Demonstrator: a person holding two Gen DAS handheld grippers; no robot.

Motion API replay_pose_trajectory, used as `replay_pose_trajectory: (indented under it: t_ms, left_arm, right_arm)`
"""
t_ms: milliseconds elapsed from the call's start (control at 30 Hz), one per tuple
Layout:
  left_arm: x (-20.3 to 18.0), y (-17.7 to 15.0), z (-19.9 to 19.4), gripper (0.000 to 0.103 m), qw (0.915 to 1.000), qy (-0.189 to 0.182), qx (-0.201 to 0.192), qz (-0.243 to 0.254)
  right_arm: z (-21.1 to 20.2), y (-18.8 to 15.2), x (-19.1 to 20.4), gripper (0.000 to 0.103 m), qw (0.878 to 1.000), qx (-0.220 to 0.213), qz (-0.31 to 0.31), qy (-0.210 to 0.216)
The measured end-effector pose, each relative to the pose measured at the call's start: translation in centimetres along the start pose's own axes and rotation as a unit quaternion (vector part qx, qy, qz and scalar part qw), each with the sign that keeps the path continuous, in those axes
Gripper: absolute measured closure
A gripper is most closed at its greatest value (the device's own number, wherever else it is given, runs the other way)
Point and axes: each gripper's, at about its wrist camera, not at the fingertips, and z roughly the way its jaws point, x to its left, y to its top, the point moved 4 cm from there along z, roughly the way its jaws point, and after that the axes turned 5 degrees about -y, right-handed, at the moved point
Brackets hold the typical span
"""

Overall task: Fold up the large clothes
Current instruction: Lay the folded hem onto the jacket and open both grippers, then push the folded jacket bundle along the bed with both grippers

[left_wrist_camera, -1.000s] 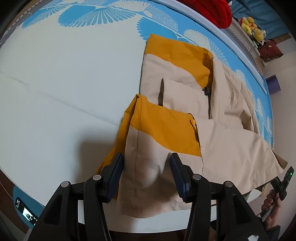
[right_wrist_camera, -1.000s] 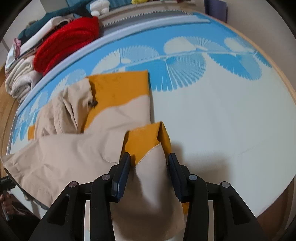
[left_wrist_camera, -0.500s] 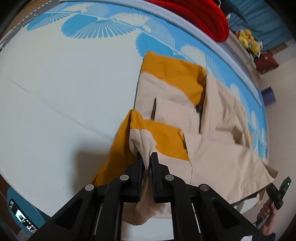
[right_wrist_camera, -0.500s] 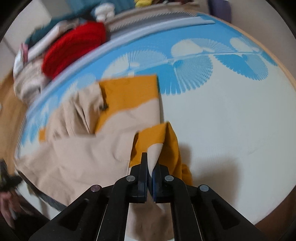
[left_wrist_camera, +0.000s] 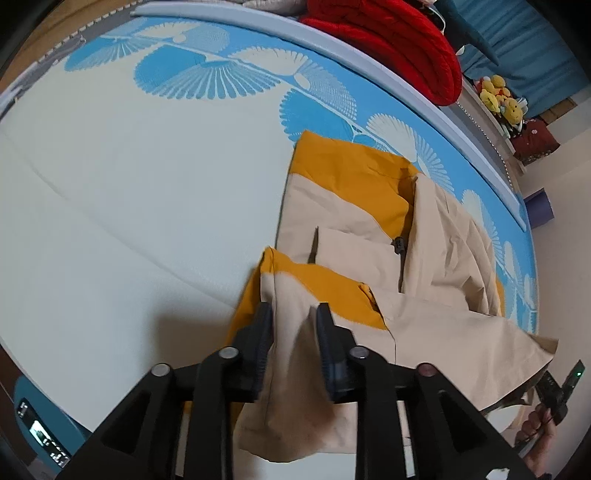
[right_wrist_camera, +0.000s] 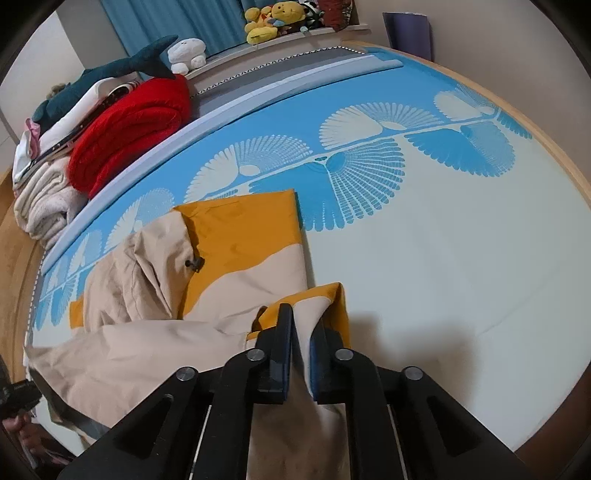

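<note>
One garment is in play: a beige-and-mustard jacket (left_wrist_camera: 436, 258), partly folded on the bed (left_wrist_camera: 110, 206), whose cover is white with a blue fan print along its far side. In the left wrist view the jacket fills the area from 12 to 4 o'clock of the gripper, with one near flap drawn up toward the camera.

The left gripper (left_wrist_camera: 294, 332) has its two fingers parted, a hump of beige cloth rising between them; the fabric seems to touch the inner pads, but the jaws are not pressed together, so they stand apart around the cloth.

The right gripper (right_wrist_camera: 301, 332) shows two fingers closer together, a narrow gap between them with a beige fold running through it. I cannot tell whether they pinch the cloth or merely flank it. One mustard corner (right_wrist_camera: 338, 306) stands up just at 1 o'clock of this gripper.

One small black toggle (right_wrist_camera: 194, 264) sits on the jacket at the seam between beige and mustard.

Beyond the bed's far edge, at 10 o'clock in the right wrist view, lie one red blanket (right_wrist_camera: 129, 136), one pale folded stack (right_wrist_camera: 44, 206) and one blue shark plush (right_wrist_camera: 110, 74). A cluster of yellow plush toys (right_wrist_camera: 266, 22) sits at 12 o'clock.
</note>
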Motion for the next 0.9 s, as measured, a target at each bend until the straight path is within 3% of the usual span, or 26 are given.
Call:
replay_pose_trajectory:
  t_ms: [233,333,533,700,900]
  left_arm:
    - [0.4,0.1,-2.8,0.073,0.9982,0.021,-0.053,0.016]
    - [0.6,0.1,-3.9,0.073,0.9967,0.033,-0.071,0.022]
    - [0.9,-0.8,-6.1,0.073,0.9905,0.083,-0.093,0.059]
    - [1.7,-1.3,-5.9,0.069,0.9924,0.063,-0.068,0.081]
    - [3.8,-2.1,-3.3,0.069,0.9922,0.068,0.003,0.105]
  right_arm:
    - [-2.2,0.0,-1.1,0.084,0.999,-0.043,-0.008,-0.023]
    - [-3.6,0.4,-2.6,0.082,0.997,-0.068,0.015,-0.019]
    - [-4.0,0.0,-4.0,0.081,0.998,-0.062,0.014,-0.025]
    - [-3.1,-1.2,-4.0,0.081,0.999,-0.031,-0.019,-0.024]
    - [-1.9,-3.7,-4.2,0.081,0.997,0.015,-0.076,-0.031]
